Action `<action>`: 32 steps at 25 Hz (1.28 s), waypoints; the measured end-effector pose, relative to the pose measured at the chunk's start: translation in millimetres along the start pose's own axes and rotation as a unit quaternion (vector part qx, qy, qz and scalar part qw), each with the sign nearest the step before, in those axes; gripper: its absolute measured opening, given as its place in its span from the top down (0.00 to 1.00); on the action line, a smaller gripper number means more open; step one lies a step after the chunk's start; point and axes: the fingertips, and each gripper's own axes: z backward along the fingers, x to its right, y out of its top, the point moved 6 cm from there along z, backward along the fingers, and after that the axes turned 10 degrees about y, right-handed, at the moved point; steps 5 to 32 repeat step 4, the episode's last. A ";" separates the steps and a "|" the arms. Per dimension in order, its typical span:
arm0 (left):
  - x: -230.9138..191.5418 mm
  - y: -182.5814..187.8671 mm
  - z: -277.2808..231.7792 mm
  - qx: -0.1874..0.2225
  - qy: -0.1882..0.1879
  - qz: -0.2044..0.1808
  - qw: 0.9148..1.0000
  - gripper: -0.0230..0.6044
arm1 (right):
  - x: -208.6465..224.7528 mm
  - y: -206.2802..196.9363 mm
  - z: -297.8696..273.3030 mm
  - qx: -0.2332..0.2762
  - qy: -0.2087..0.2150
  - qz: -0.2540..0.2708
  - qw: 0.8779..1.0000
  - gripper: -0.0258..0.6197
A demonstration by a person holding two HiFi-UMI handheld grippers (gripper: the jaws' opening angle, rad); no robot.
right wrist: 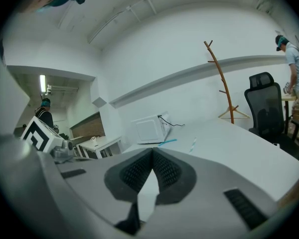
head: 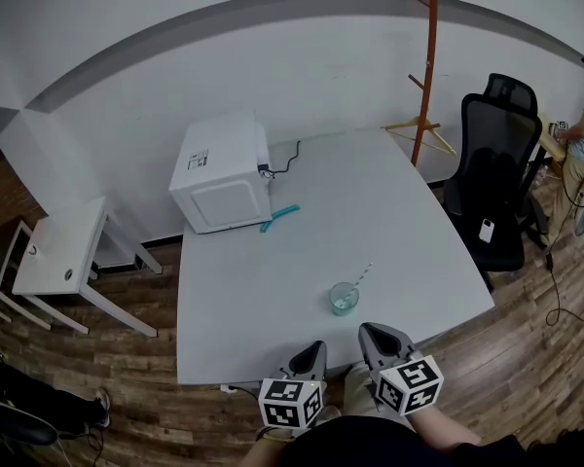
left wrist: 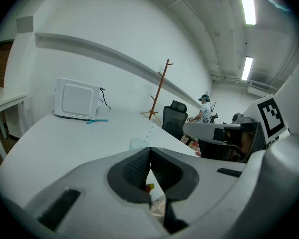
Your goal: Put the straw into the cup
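Evidently the job looks done, judging from how things lie. One large white table (head: pixel 389 193) carries everything. One white boxy microwave oven (head: pixel 221 173) sits at its far left corner by the wall, well apart from the working area, with its dark cable trailing off its right side. Next in size are the two hand-held grippers, one per hand, both hanging just off the table's near edge, a resting pose that leaves the cup unobstructed. The left claw (left wrist: pixel 149 151) has its ribbed pads pressed together at the tips with nothing between them, and the right claw (right wrist: pixel 152 151) is likewise closed on nothing, which fits a step where no grasp is needed. One flat teal tool (head: pixel 280 217) lies just in front of the microwave, far from both claws and seemingly no part of the task. One small clear cup with a blue-green tint (head: pixel 344 300) stands upright near the front edge, just ahead of the right claw, probably so either hand can reach it. One white striped paper straw (head: pixel 364 274) rises out of that cup and leans toward the far right. Its lower end appears to sit inside and its shaft rests on the rim, as a long straw settles in a short cup.
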 end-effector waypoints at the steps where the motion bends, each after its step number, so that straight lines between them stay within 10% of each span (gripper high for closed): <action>1: 0.0 0.4 -0.9 0.000 0.000 0.000 1.000 0.93 | 0.4 0.3 -1.1 -0.001 0.001 0.001 1.000 0.92; 32: -0.8 1.0 -3.7 0.000 -0.001 0.000 1.000 0.93 | 0.9 0.5 -4.7 -0.005 0.007 0.005 1.000 0.92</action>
